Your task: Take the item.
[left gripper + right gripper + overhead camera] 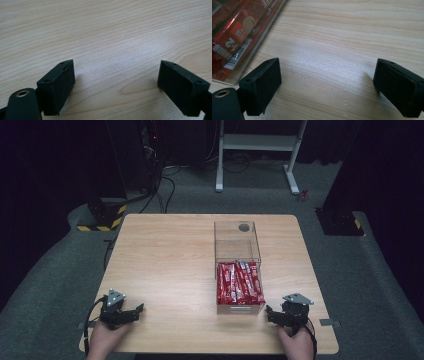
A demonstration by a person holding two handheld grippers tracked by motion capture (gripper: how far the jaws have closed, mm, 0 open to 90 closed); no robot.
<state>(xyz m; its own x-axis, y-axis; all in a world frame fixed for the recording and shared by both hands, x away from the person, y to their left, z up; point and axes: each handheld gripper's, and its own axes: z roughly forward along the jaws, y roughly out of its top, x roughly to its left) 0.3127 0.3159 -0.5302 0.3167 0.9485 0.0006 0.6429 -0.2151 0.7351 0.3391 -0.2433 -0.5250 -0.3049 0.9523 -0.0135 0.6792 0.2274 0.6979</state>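
A clear plastic box (237, 242) stands on the wooden table (165, 255), its drawer (240, 307) pulled out toward me and packed with several red snack packets (239, 282). My left gripper (137, 310) rests near the front left edge, open, with bare wood between its black pads (58, 87). My right gripper (269, 312) sits just right of the drawer's front, open and holding nothing (327, 82). In the right gripper view the red packets (234, 32) lie behind the drawer's clear wall at the upper left.
Beyond the table's far edge stand a white desk frame (257, 150), dark equipment with cables (150, 155) and a yellow-black striped base (102, 222). A black stand base (340, 220) sits at the right on the grey carpet.
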